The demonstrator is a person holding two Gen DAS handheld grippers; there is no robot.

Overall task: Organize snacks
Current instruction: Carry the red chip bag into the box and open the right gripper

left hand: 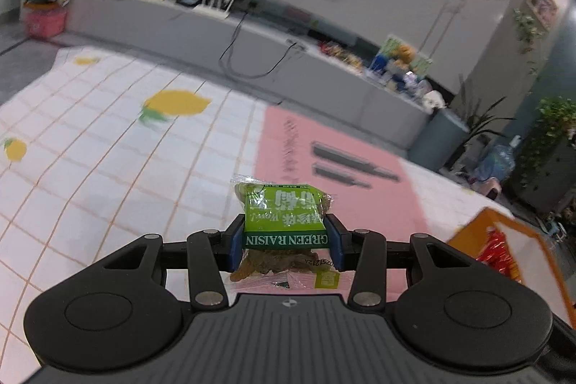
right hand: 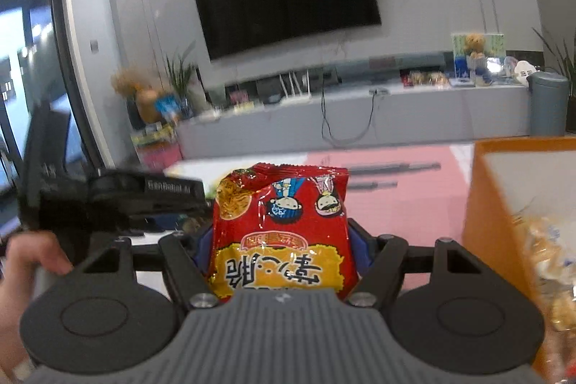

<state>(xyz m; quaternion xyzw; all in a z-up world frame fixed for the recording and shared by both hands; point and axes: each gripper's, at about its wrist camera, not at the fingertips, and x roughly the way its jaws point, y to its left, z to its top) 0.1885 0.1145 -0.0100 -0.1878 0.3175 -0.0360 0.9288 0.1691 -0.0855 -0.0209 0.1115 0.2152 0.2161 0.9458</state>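
A green raisin packet (left hand: 284,215) sits crosswise between the blue pads of my left gripper (left hand: 287,242), which is shut on it above the tablecloth. In the right wrist view a red noodle snack bag (right hand: 284,204) stands upside down, and my right gripper (right hand: 282,240) is shut on its lower half. An orange box (left hand: 504,222) lies to the right of the left gripper and holds red-wrapped snacks (left hand: 498,251). The right wrist view shows the same orange box (right hand: 482,204) at the right, with pale-wrapped snacks (right hand: 550,258) inside.
The table carries a white grid cloth with lemons (left hand: 176,103) and a pink mat (left hand: 324,139) bearing two dark bars (left hand: 345,161). A hand (right hand: 25,258) and the black housing (right hand: 144,200) of the other tool fill the left of the right wrist view. Behind are a grey TV bench (right hand: 360,117) and a bin (right hand: 549,103).
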